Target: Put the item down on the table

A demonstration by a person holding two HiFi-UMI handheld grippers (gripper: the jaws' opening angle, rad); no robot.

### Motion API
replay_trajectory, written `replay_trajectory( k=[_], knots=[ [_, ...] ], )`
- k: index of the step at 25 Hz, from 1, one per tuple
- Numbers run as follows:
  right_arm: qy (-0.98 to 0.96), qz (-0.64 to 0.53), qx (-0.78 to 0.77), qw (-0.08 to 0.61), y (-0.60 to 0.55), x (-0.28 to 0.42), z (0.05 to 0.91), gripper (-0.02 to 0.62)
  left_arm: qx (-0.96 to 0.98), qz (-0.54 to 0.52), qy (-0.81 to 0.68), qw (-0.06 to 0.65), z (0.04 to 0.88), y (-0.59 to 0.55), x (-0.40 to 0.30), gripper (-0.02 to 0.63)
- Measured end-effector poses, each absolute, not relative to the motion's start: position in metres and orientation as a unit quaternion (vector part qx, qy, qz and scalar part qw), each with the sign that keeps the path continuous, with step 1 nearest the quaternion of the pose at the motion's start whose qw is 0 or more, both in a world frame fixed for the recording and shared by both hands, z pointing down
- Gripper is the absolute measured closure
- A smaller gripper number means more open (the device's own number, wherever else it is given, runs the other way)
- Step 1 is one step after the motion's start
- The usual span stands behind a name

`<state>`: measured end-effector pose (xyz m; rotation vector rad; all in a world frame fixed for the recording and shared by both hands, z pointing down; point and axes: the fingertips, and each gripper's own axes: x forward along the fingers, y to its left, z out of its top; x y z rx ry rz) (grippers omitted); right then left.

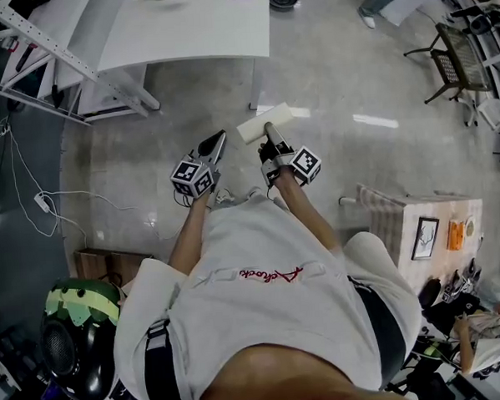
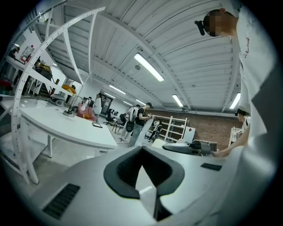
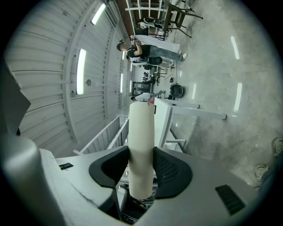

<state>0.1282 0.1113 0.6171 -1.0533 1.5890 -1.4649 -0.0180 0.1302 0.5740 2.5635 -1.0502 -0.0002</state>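
Observation:
In the head view my right gripper is shut on a cream-white cylindrical roll, held crosswise above the grey floor. The right gripper view shows the same roll standing up between the black pads, which press on both its sides. My left gripper is just left of it, its jaws closed to a point with nothing between them. In the left gripper view its pads meet in a narrow V. The white table lies ahead, beyond both grippers, also seen at the left as the table.
White frame struts stand at the table's left end. A chair is far right, a low cabinet with a picture frame on my right, a cable and a cardboard box on my left. People stand in the distance.

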Motion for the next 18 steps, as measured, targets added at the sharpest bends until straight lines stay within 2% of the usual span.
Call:
replay_trajectory(
  k=[18],
  knots=[
    [0.626, -0.578, -0.402, 0.336, 0.125, 0.148, 0.632, 0.417, 0.906, -0.003, -0.377, 0.192, 0.584, 0.141, 0.013, 0.588]
  ],
)
